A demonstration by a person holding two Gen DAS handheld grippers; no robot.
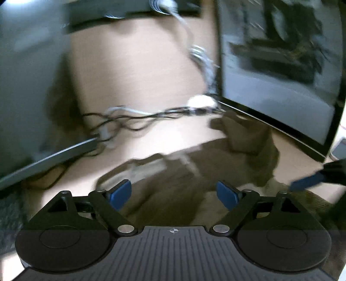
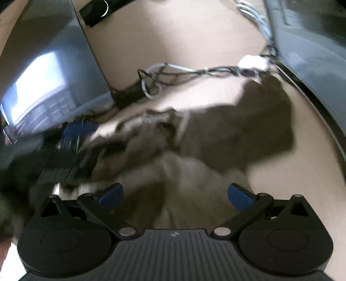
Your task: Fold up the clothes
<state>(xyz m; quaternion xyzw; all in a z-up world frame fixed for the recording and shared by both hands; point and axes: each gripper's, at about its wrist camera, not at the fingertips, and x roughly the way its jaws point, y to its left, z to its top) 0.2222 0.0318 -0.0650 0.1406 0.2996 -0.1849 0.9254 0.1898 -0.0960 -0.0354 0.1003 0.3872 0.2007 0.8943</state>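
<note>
A brown garment (image 1: 194,173) lies crumpled on the beige tabletop (image 1: 140,71), one part bunched toward the right monitor. My left gripper (image 1: 173,194) hovers over its near edge, open, with nothing pinched between the blue pads. At the right edge of the left wrist view, one blue finger (image 1: 307,182) of the other gripper shows. In the right wrist view the same garment (image 2: 227,134) spreads ahead of my right gripper (image 2: 175,195), which is open just above the cloth. The left tool appears there as a dark blur, with one blue pad (image 2: 80,128) at the garment's left end.
A dark monitor (image 1: 281,86) stands at the right and another screen (image 1: 26,86) at the left. A tangle of black and white cables (image 1: 140,117) with a white plug (image 1: 201,101) runs across the table between them. A black bar (image 2: 95,10) lies at the back.
</note>
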